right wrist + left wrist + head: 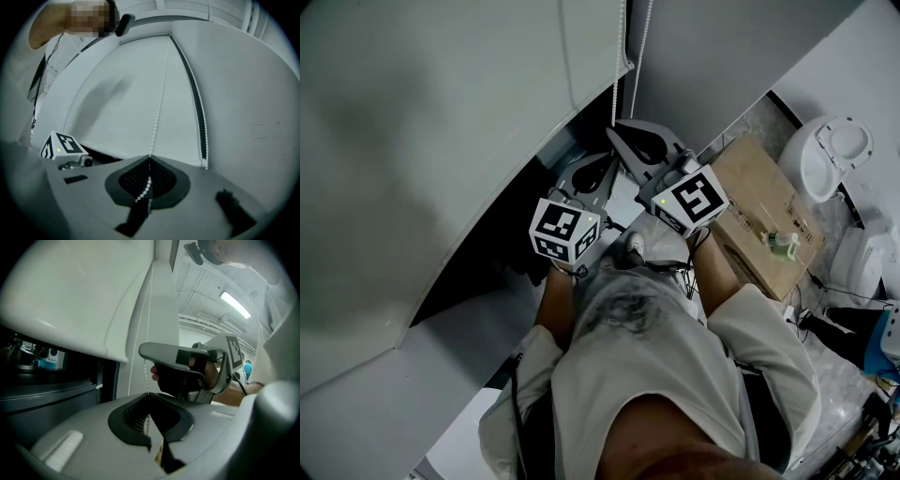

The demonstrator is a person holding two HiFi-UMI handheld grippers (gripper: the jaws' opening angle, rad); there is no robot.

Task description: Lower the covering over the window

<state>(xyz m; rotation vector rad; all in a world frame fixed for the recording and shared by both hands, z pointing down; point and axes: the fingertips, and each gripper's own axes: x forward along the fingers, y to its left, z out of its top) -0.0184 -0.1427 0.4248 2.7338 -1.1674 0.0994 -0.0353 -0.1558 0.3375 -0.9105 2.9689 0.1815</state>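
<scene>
The white roller blind (441, 141) hangs over the window at the upper left, its bottom edge partway down. A white bead chain (615, 94) runs down beside it. My left gripper (602, 161) is shut on one strand of the bead chain (148, 362), which enters the closed jaw tips (148, 394). Just above and to the right of it, my right gripper (623, 134) is also shut on the bead chain (159, 108), which passes between its closed tips (150, 158). A second strand (201, 122) hangs free along the blind's right edge.
A cardboard box (764, 220) with a small green bottle (783, 244) on it lies on the floor to the right, next to a white round fixture (830, 155). The dark window opening (487, 272) shows under the blind. The person's legs fill the lower middle.
</scene>
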